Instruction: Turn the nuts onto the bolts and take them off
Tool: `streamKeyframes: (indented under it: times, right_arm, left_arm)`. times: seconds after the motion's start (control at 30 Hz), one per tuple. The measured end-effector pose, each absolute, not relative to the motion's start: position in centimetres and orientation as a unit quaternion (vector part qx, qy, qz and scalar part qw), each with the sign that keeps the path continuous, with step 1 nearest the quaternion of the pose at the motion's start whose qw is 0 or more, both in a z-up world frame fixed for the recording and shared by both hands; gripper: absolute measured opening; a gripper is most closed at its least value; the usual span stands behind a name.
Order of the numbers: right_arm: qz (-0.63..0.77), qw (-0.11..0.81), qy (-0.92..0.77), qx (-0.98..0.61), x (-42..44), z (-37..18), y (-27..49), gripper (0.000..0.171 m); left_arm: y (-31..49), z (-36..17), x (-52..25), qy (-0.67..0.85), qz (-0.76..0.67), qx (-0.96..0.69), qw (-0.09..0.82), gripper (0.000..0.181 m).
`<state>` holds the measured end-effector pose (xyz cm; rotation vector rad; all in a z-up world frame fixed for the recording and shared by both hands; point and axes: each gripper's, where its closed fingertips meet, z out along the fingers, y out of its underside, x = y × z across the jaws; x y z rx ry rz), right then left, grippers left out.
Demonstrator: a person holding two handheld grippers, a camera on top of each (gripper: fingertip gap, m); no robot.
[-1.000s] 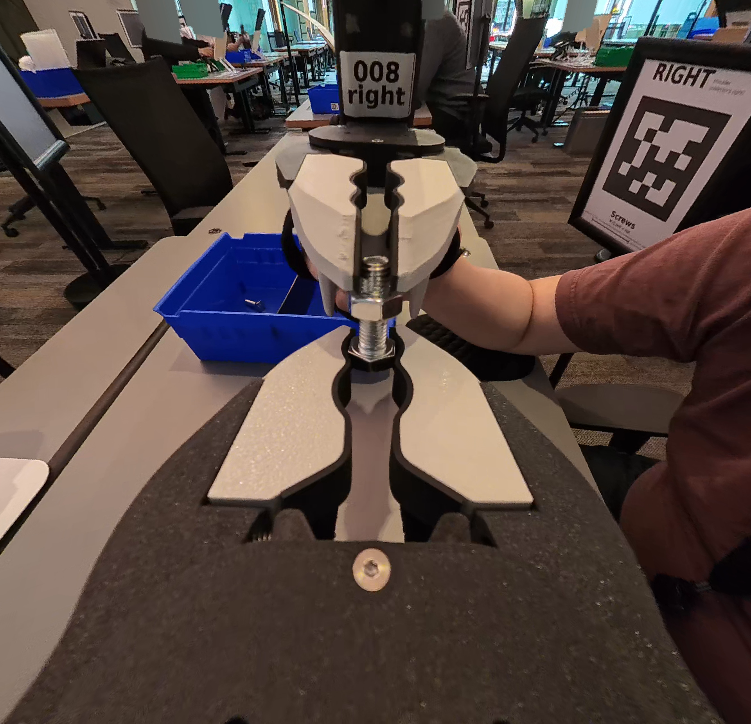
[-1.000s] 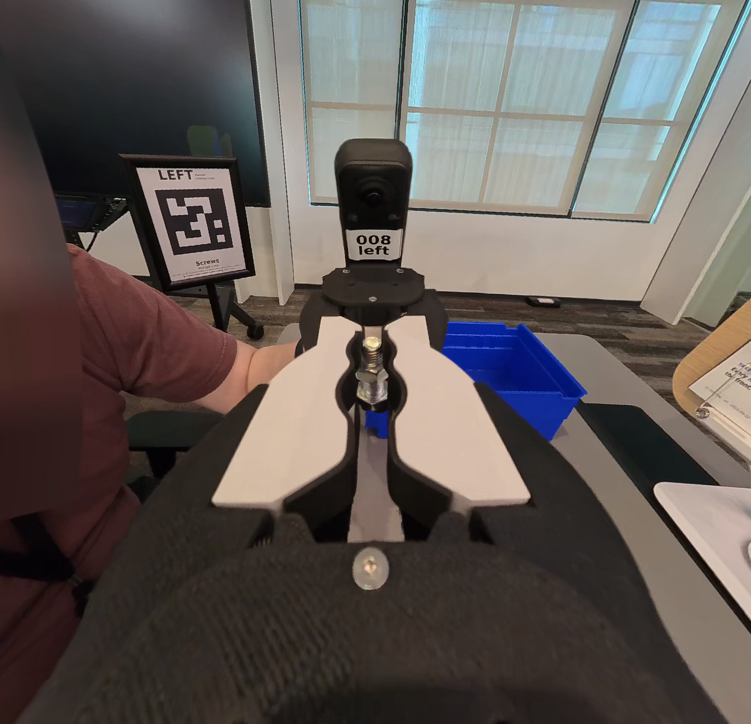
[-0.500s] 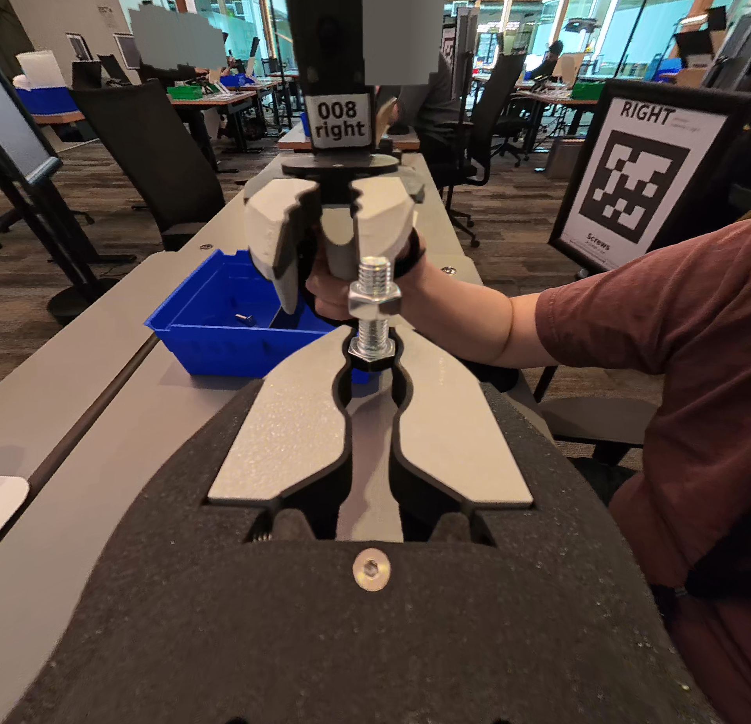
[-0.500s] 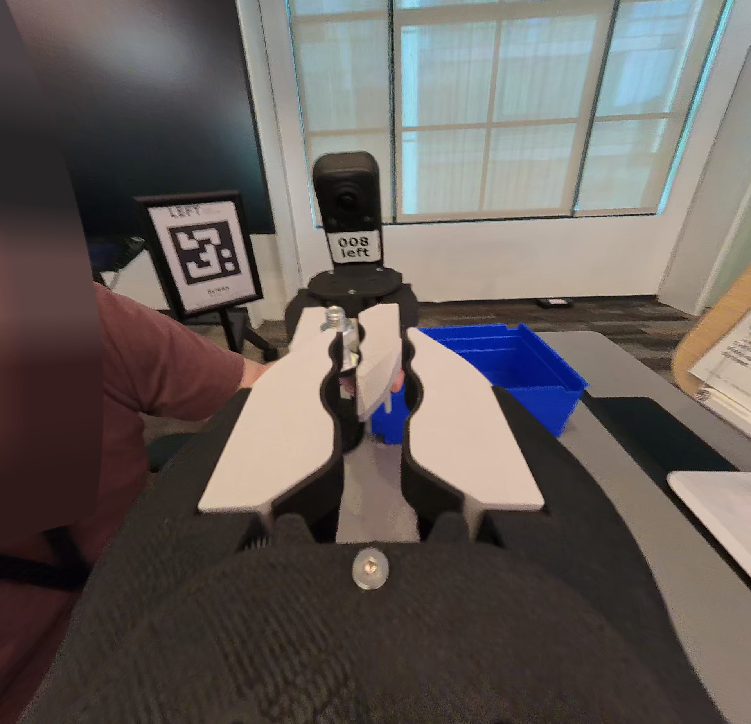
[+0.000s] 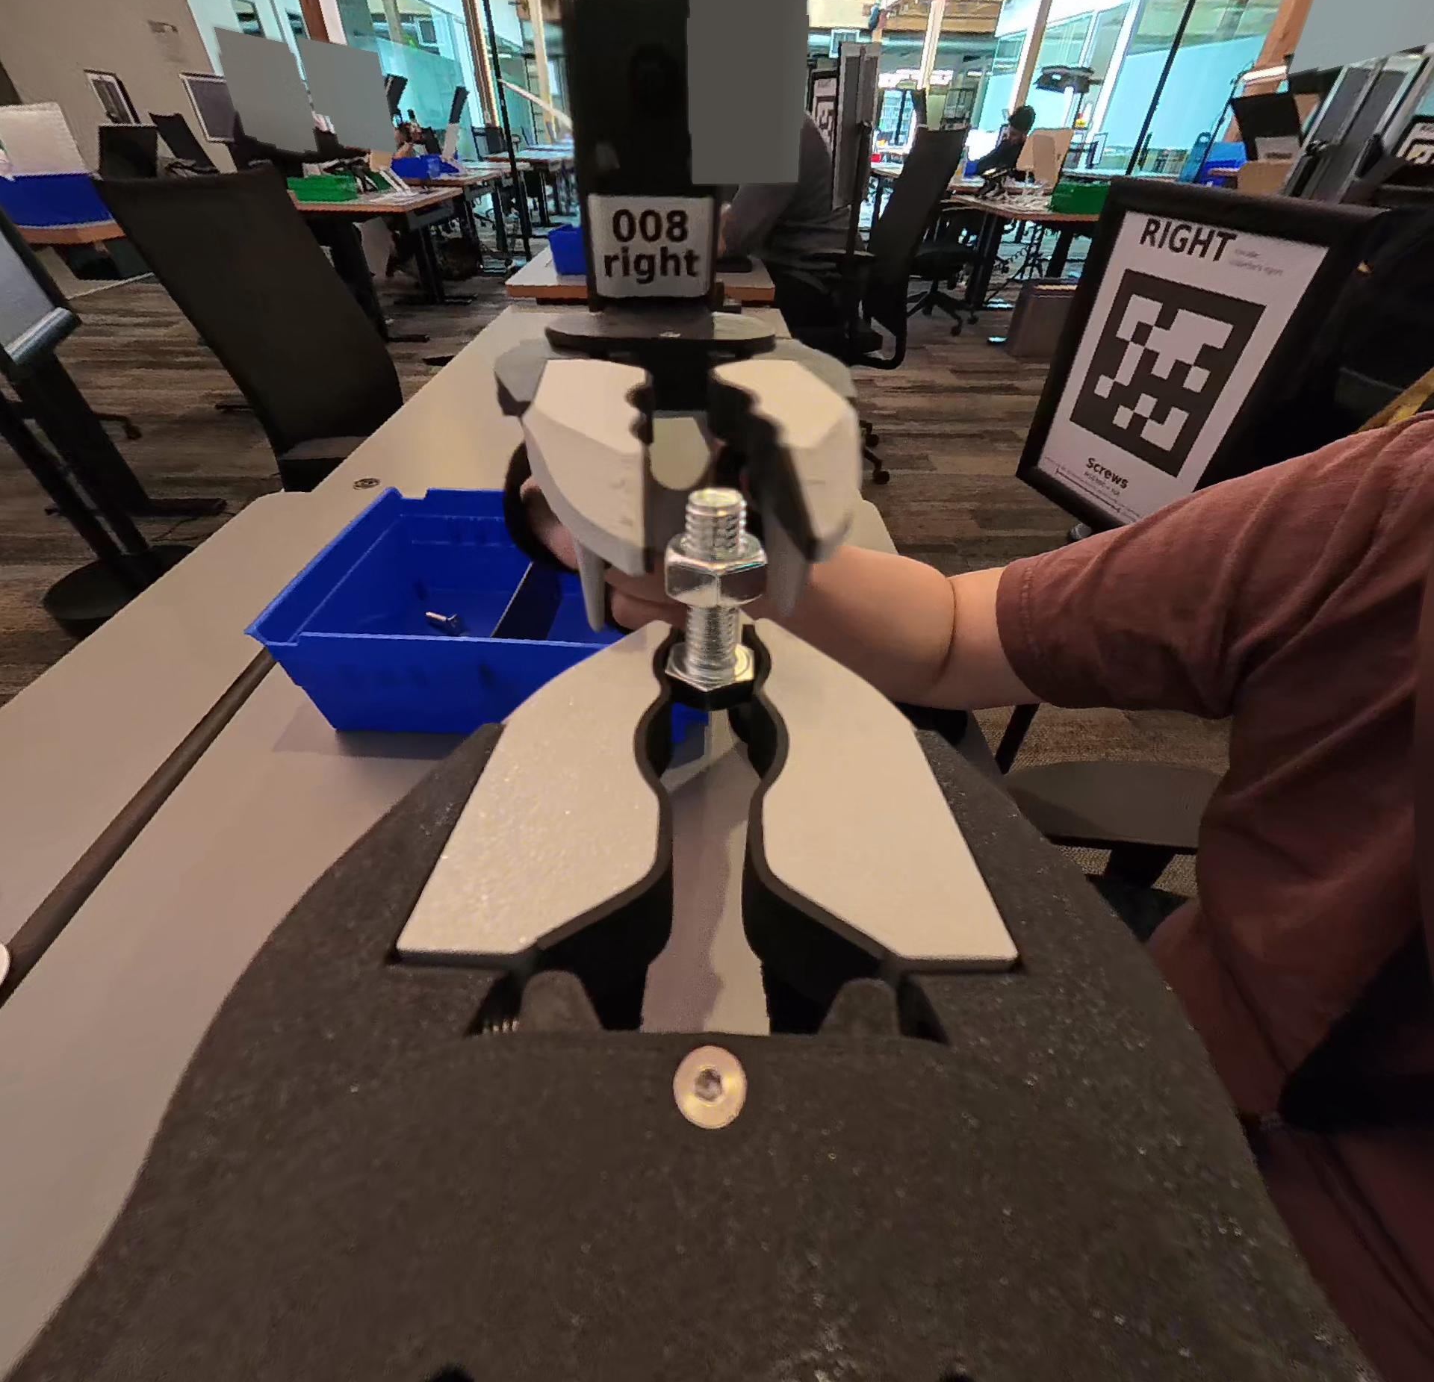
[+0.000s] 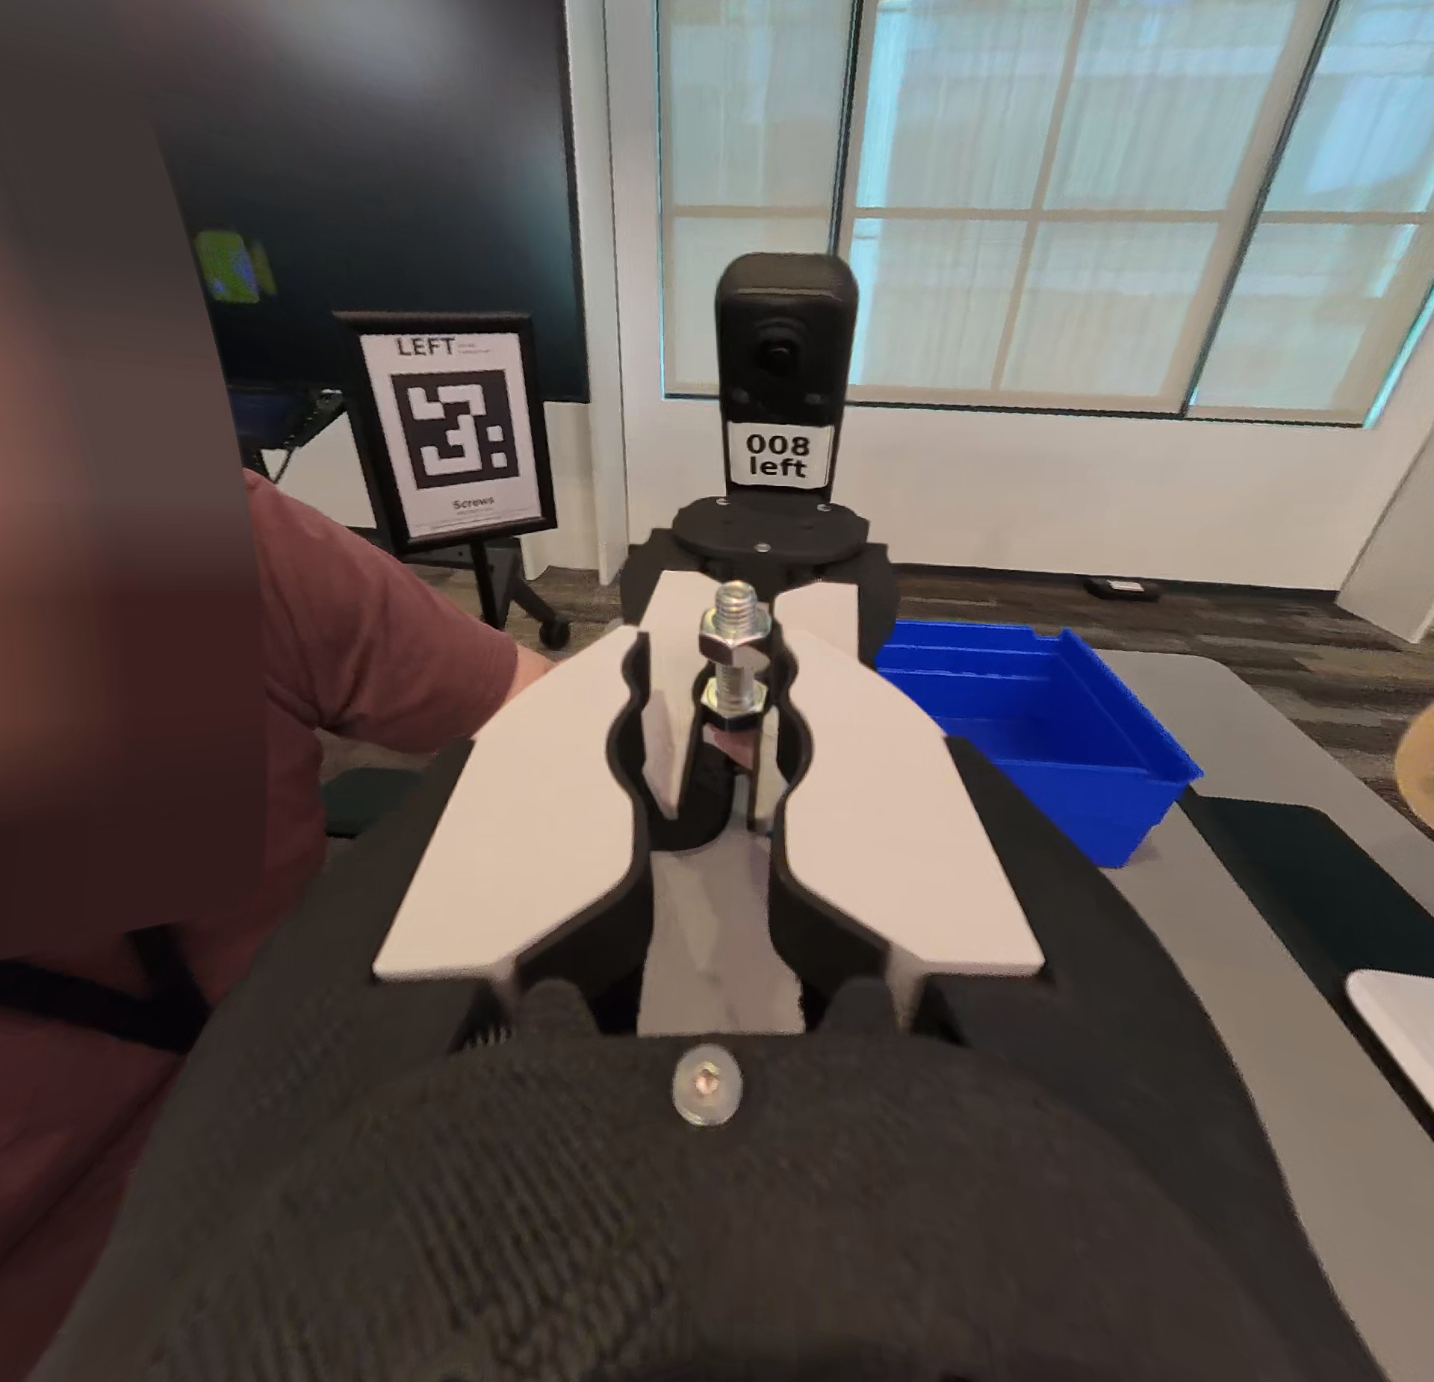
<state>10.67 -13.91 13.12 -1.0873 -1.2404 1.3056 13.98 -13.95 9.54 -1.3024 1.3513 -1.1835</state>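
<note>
Left wrist view, left tool gripping bolt, right tool spread around nut, blue bin behind

The left claw gripped the head of an upright bolt, whose nut sat partway up the thread. Just beyond, the right claw faced it, spread wide around the nut without touching. Left of the claws, a blue bin rested on the surface.

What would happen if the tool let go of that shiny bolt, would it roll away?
Probably. The bolt looks like stiff metal, likely heavy for its size. Its round threaded shank could roll, though the six-sided nut might stop it soon.
</note>
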Motion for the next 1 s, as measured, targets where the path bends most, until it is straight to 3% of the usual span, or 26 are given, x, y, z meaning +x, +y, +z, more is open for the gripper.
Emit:
streamKeyframes:
  times: [0.13, 0.2, 0.4, 0.63, 0.93, 1.0]
  right_arm:
    - [0.537, 0.493, -0.502, -0.466, 10.5, 12.4, -12.8, 0.033]
    - [0.545, 0.482, -0.487, -0.484, 11.2, 12.0, -11.6, 0.024]
    - [0.563, 0.472, -0.506, -0.451, 10.2, 12.6, -13.9, 0.034]
    - [0.607, 0.466, -0.446, -0.465, 11.9, 13.2, -11.3, 0.028]
    - [0.578, 0.473, -0.473, -0.467, 10.9, 12.8, -12.3, 0.036]
    - [0.593, 0.475, -0.439, -0.481, 11.9, 13.1, -10.7, 0.026]
  left_arm:
    - [-14.4, 9.4, 14.2, 0.550, -0.485, -0.521, 0.438, 0.014]
    - [-14.2, 9.5, 14.1, 0.549, -0.480, -0.522, 0.442, 0.014]
    - [-13.8, 9.3, 14.0, 0.548, -0.472, -0.531, 0.442, 0.014]
    - [-14.2, 9.5, 13.9, 0.548, -0.482, -0.526, 0.436, 0.014]
    - [-14.2, 9.2, 14.2, 0.550, -0.478, -0.529, 0.435, 0.014]
    - [-14.2, 9.5, 14.0, 0.547, -0.483, -0.526, 0.437, 0.014]
